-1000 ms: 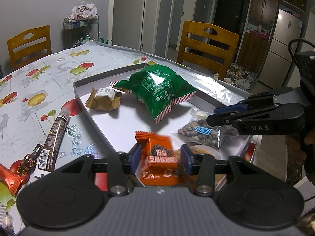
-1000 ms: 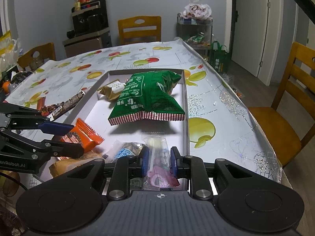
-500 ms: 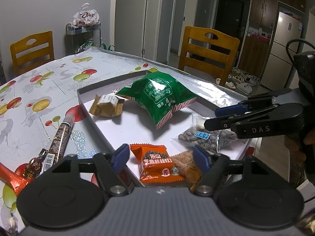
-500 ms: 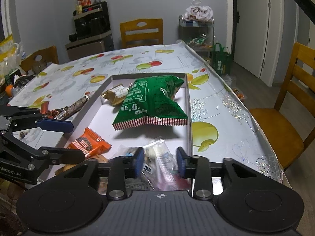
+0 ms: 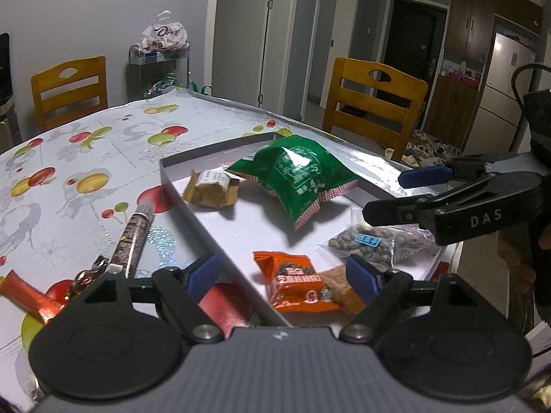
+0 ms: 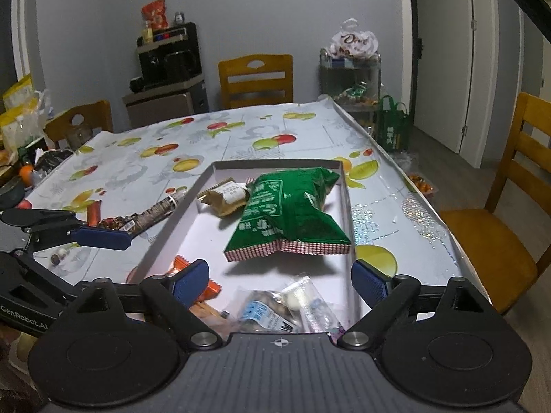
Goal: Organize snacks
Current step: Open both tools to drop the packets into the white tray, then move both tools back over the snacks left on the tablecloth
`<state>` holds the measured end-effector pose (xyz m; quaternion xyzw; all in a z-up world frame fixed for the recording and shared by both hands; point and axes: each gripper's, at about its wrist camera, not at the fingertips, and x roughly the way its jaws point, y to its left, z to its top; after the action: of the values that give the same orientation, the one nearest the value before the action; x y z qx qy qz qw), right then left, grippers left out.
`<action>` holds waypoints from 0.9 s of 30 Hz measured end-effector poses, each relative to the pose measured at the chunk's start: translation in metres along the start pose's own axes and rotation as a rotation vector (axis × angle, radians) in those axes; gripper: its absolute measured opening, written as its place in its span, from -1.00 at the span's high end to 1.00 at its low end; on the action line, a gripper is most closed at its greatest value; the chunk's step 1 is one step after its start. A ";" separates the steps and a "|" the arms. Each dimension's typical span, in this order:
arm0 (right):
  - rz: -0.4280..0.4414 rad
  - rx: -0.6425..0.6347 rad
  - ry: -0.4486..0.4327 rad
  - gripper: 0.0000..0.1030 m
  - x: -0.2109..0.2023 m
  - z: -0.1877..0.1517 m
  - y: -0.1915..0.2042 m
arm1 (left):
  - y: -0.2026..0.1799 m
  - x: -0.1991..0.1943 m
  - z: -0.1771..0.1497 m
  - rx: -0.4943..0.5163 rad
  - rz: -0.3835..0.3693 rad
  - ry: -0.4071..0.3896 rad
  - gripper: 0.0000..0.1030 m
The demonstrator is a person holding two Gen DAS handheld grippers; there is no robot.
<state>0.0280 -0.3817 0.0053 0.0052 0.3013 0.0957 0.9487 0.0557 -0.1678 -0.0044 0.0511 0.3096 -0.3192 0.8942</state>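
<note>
"DAS" on the right claw [image 5: 389, 196], "GenRobot.AI" on the left claw [image 6: 103, 241].

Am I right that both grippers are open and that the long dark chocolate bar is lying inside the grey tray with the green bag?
Not quite: the chocolate bar lies outside the grey tray, on the tablecloth beside its wall, as the left wrist view shows. Both grippers, left and right, are open, and the green bag is in the tray.

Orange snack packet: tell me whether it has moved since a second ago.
Yes. The orange snack packet, then clamped in the left gripper, now lies released inside the tray.
</note>
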 end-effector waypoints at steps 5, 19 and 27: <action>0.006 -0.026 0.005 -0.78 0.002 0.004 0.017 | 0.012 -0.013 -0.005 -0.028 0.010 -0.020 -0.62; 0.062 -0.080 -0.016 -0.84 0.010 0.023 0.079 | 0.068 -0.060 -0.030 -0.130 0.117 -0.079 -0.63; 0.134 -0.139 -0.028 -0.87 0.021 0.035 0.118 | 0.111 -0.092 -0.051 -0.189 0.242 -0.103 -0.63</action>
<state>0.0434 -0.2600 0.0302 -0.0391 0.2795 0.1797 0.9424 0.0404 -0.0163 -0.0031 -0.0127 0.2837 -0.1806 0.9416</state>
